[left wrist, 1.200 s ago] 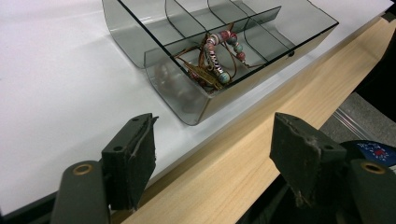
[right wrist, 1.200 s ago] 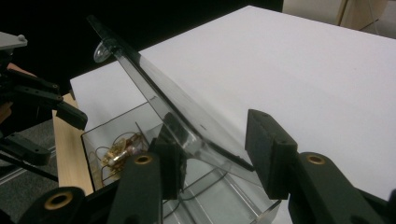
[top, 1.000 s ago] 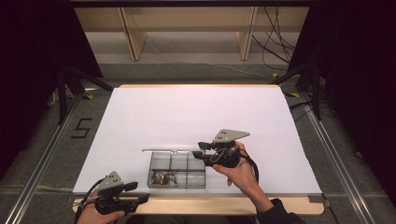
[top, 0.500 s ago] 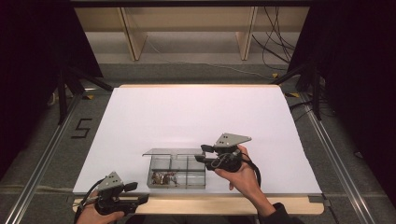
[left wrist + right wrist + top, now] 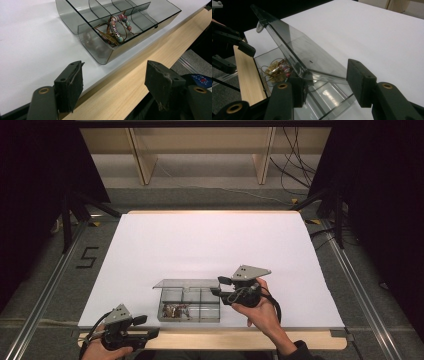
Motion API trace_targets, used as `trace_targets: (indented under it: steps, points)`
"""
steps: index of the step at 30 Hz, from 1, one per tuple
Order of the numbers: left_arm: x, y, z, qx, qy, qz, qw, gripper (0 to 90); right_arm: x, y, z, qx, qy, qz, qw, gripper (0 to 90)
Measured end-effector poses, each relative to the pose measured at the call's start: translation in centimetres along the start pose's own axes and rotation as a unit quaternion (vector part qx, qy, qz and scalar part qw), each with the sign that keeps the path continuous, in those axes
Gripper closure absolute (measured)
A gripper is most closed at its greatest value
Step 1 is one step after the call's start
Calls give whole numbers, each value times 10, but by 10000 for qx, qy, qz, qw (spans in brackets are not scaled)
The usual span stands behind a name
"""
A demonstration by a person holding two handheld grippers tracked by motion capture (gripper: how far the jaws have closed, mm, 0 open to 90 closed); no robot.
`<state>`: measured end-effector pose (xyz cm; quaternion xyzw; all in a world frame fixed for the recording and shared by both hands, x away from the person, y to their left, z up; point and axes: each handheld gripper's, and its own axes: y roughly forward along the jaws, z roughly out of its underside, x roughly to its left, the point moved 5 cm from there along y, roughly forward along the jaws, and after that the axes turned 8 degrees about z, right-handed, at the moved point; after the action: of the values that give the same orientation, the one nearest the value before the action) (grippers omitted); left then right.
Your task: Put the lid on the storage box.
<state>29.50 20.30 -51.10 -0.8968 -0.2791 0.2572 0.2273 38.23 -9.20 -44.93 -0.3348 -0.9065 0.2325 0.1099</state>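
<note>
Opening wider than a moment ago, the right gripper is seen lower now, its jaws astride the corner of the raised clear lid without pressing it. The smoky transparent compartment box lies just beside them, beaded bracelets inside; the left gripper is held apart, empty, at the wooden table edge.

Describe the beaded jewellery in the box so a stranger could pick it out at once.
On the white table, near its front wooden edge, stands a smoky clear compartment box with its lid raised. In its front left compartment lies the beaded jewellery: a tangle of pink, teal and white beads on gold wire, while the other visible compartments look bare.
</note>
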Motion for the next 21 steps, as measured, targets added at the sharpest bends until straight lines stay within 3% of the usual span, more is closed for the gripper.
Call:
trace_targets:
  steps: [1,2,5,8,9,12,14,16,19,20,21]
  points:
    - [0,0,0,-4,1,-3,10000,299,-2,-1,-1,-72,-58,114,9999,539]
    - [0,0,0,1,0,2,10000,298,-1,-2,0,-69,-22,5,10000,541]
    - [0,0,0,-11,-5,1,10000,299,-1,-5,0,-92,-7,10,10000,542]
    - [0,0,0,-8,-4,9,10000,299,2,-8,1,2,188,16,9998,544]
    - [0,0,0,-13,-11,9,10000,298,0,-8,1,-61,33,1,10000,546]
    - [0,0,0,-18,3,-2,10000,299,1,-8,1,-117,1,-9,9999,548]
    - [0,0,0,0,-8,2,10000,299,3,-10,3,-69,166,-30,9998,550]
    - [0,0,0,-9,12,3,10000,299,2,-9,4,-113,66,-52,9999,552]
    - [0,0,0,-34,1,-6,10000,299,4,-12,7,-12,175,-2,9998,552]
    - [0,0,0,-40,-4,-7,10000,299,3,-11,7,-64,57,4,10000,552]
    - [0,0,0,-35,-2,-7,10000,299,6,-11,9,-28,211,-49,9998,552]
